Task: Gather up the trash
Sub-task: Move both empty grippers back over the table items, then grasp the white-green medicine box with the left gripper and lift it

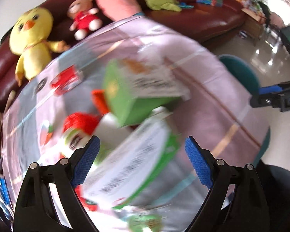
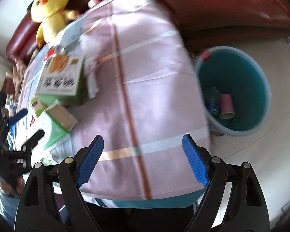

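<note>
Left wrist view is pretty blurry, but the left hand-held gripper (image 1: pixel 142 150) has its blue pads spread wide with nothing pinched between them, hanging over the table (image 1: pixel 212 104), which wears a pink striped cloth. Under it sit a green-and-white carton (image 1: pixel 129 174) at 6 o'clock, a green box (image 1: pixel 137 89) near the centre, and a red-topped bottle (image 1: pixel 77 129) at about 8 o'clock. A yellow chick plush (image 1: pixel 31 38) sits on the dark red sofa (image 1: pixel 212 23) at 10 o'clock.

Right wrist view is a bit sharper. The right hand-held gripper (image 2: pixel 143 145) is also spread open and empty, over a bare stretch of the cloth. The trash is off at 9 to 10 o'clock: the green box (image 2: pixel 61 77) with an opened carton (image 2: pixel 54 119) just below it. The teal bin (image 2: pixel 232 90) stands on the floor at 3 o'clock beside the table, with a pink paper cup (image 2: pixel 226 106) and a crushed blue can (image 2: pixel 212 104) lying inside. The left hand-held gripper (image 2: pixel 31 123) pokes in at 8 o'clock.
</note>
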